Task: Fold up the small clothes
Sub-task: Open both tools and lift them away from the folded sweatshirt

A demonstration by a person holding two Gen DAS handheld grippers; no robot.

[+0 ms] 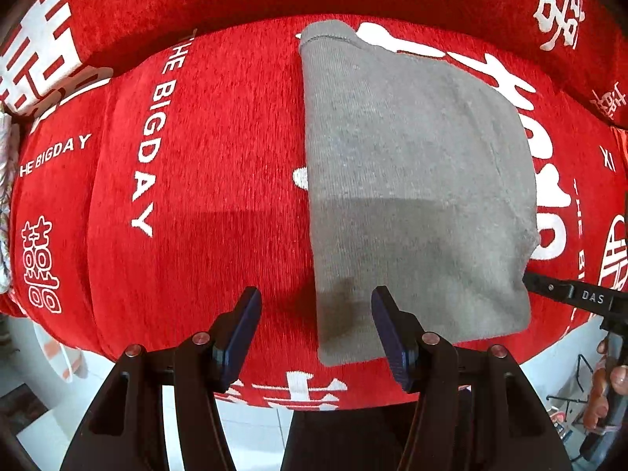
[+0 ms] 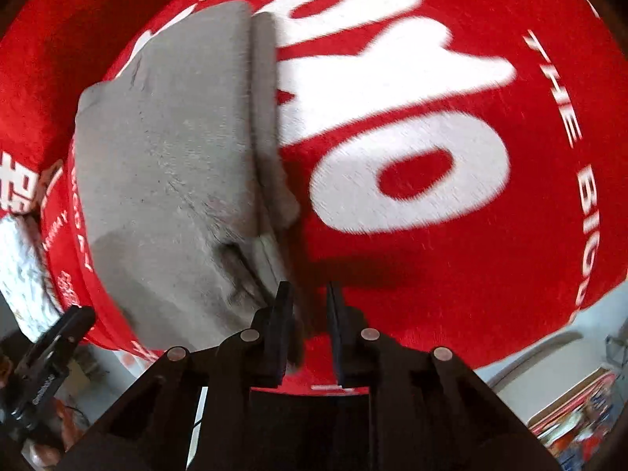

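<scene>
Both spread: left claw (image 1: 316, 316) over grey garment (image 1: 416, 180) near corner, right claw (image 2: 310, 314) beside its layered edge; risks snagging one layer.

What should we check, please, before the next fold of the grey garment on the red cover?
1. Grey garment lies flat on the red cover: ok, apart from wrinkles at its near right corner.
2. Left tool open, holding nothing: ok.
3. Left tool over the garment's near left edge: ok.
4. Right tool open, gap narrow: ok.
5. Right tool holding the garment's right edge: not ok; the cloth lies beside its left finger.
6. Layers aligned along the right edge: not ok; a lower layer sticks out.
</scene>
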